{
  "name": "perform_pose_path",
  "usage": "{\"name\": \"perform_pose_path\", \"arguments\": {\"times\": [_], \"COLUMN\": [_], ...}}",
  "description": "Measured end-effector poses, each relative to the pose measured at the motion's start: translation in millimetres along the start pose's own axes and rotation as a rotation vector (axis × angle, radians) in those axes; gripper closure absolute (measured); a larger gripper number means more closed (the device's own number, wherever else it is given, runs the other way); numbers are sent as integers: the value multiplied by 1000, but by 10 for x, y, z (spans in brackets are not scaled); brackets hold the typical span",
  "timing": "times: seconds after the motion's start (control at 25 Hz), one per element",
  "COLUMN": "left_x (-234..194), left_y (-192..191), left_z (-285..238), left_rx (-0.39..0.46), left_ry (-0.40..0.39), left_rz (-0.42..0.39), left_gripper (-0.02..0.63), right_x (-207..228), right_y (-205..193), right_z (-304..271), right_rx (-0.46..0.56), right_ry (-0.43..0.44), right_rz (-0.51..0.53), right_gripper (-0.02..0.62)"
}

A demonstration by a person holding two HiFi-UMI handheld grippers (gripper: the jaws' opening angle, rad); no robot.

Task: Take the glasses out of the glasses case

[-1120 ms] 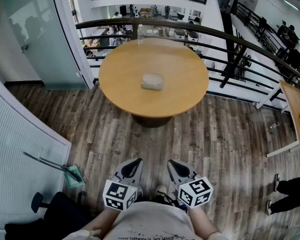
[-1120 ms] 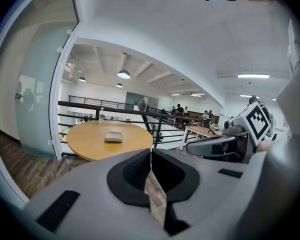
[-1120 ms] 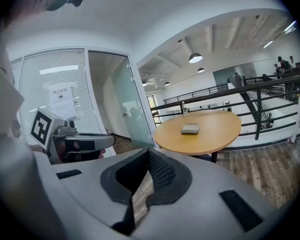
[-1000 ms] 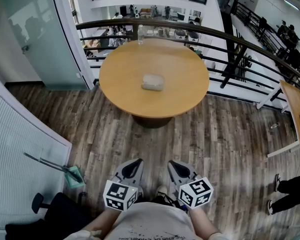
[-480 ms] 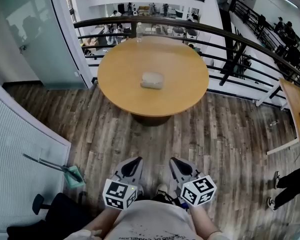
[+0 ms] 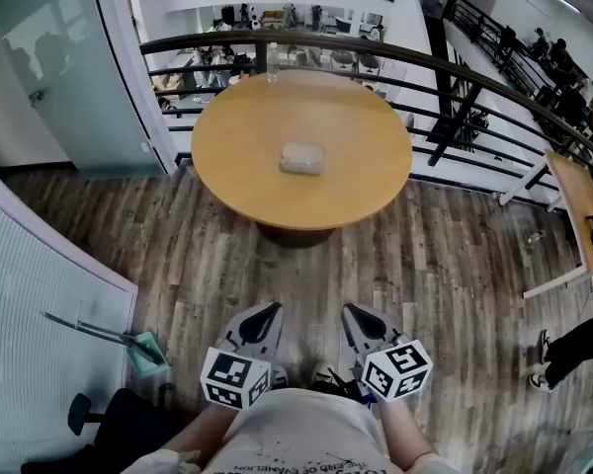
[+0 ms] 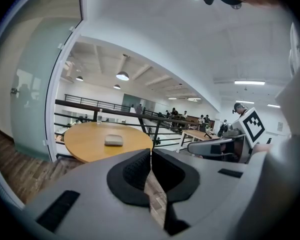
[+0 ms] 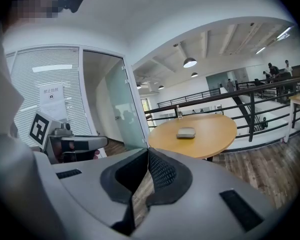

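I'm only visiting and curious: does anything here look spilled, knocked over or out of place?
Nothing stands out. The glasses case lies flat near the middle of the round table, a bottle stands upright at its far edge, and the left gripper and right gripper are shut and empty, well short of the table.
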State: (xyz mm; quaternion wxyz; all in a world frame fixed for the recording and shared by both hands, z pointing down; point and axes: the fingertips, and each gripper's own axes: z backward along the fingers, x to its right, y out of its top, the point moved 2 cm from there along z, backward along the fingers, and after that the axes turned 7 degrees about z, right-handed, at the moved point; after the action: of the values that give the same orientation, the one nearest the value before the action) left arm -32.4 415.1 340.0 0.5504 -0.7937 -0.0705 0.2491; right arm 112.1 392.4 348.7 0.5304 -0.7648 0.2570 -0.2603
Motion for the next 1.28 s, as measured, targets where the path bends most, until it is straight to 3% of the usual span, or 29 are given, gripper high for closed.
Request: {"name": "perform_pose_path", "arguments": {"times": [0.24,0.64,0.96,1.28], "left_x": [-276,-486,-954,-1457], "left_y": [8,180,415,1046], "left_z": [77,-343,-1168,-2348], "left_rx": [-4,-9,-21,-13], "left_ry": [-19,-69,-49,-18], "left_rz": [2,-15,-26,-24], "left_gripper": [577,578,578,578], "right_x": [-47,169,831,1827], "right_y": [33,46,190,715], "right_z": [-124,-487,-1304,-2270], "right_rx": [3,-10,-13,-18], "right_ry": [-50,-57,-21,27], "right_rz": [-6,-8,-17,-14], "right_gripper": [569,569,569,569]}}
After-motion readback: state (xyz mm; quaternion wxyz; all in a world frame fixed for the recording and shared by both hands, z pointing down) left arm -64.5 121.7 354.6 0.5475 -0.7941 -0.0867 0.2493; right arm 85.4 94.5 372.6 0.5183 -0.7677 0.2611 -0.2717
